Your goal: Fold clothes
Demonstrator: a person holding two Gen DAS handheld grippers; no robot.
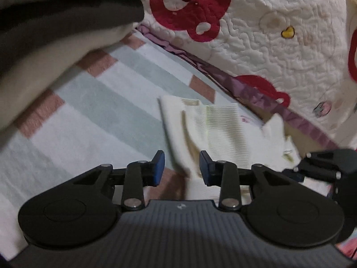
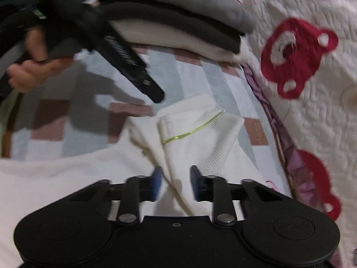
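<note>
Stack of folded clothes (image 2: 178, 17) sits upper centre of the right wrist view, on the checked sheet (image 2: 200, 71). Knit garment (image 2: 200, 138) lies lower centre before it, beside the quilt (image 2: 312, 111) filling the right edge.

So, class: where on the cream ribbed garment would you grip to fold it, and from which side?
Grip the ribbed hem band with the green stripe, pinching its free corners. Come from the near side, along the striped sheet, since the quilt crowds its far edge. The right gripper and left gripper are both open.
</note>
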